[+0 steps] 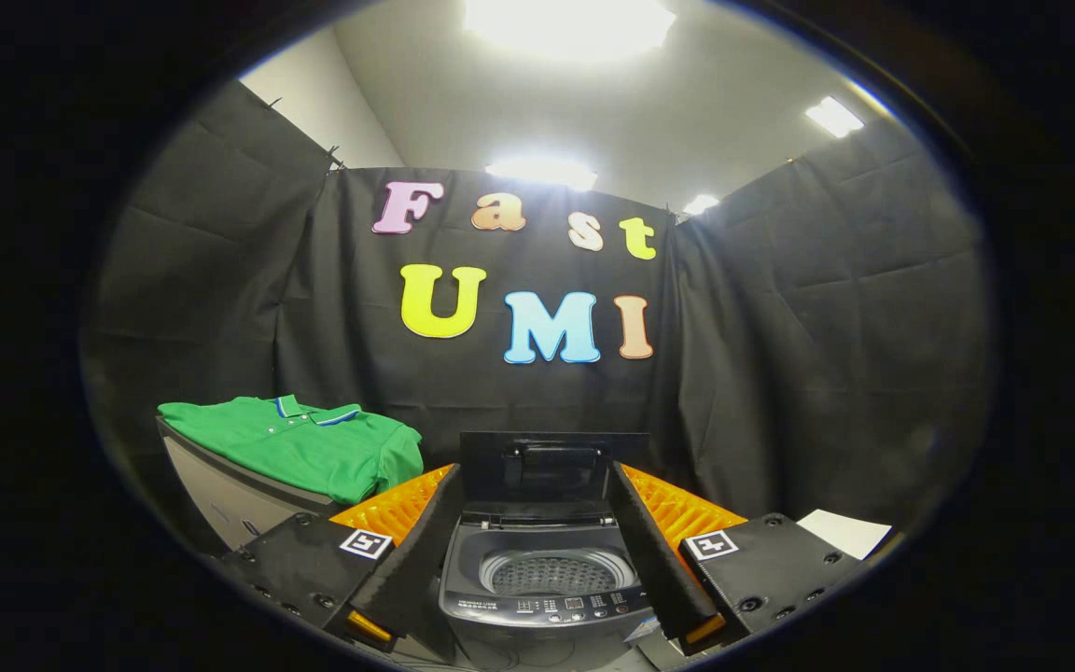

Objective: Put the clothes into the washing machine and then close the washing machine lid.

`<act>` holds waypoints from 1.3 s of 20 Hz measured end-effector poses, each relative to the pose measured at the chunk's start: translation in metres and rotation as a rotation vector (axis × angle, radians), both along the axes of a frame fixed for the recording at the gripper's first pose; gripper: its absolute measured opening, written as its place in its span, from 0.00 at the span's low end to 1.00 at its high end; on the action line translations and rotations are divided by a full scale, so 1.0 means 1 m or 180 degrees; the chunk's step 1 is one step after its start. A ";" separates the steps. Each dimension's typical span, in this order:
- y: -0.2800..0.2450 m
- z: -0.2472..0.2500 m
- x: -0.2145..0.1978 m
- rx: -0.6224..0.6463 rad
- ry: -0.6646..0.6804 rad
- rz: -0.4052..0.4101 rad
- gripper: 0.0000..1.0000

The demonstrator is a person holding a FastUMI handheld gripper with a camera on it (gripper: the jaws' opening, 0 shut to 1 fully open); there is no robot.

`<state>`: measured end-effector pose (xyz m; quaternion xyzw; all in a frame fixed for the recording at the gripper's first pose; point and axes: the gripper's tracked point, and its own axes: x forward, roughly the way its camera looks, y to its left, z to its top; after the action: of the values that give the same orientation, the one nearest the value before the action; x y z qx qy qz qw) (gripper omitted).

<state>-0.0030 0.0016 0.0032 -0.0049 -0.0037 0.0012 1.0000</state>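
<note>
Claw spread apart and empty, one washer between its fingers, lid raised, one green shirt folded beyond the left finger

Grey cabinet stands ahead and to the left of the claw, against the black cloth wall. White sheet of paper lies flat off to the right. Ceiling light panels lit overhead.
</note>
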 end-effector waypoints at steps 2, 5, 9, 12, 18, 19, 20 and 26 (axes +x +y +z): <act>0.001 0.001 0.000 0.0007 -0.0001 0.0010 0.98; 0.005 0.006 0.003 0.0037 -0.0011 0.0025 0.98; 0.017 0.017 0.008 0.0019 -0.0042 0.0119 0.98; 0.030 0.029 0.015 0.0037 -0.0075 0.0218 0.98; 0.059 0.049 0.037 0.0073 -0.0106 0.0422 0.98; 0.064 0.053 0.041 0.0082 -0.0108 0.0456 0.98; 0.068 0.057 0.044 0.0091 -0.0116 0.0480 0.98; 0.102 0.069 0.068 0.0176 -0.0053 0.0680 0.98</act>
<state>0.0653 0.1034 0.0717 0.0231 -0.0126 0.1077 0.9938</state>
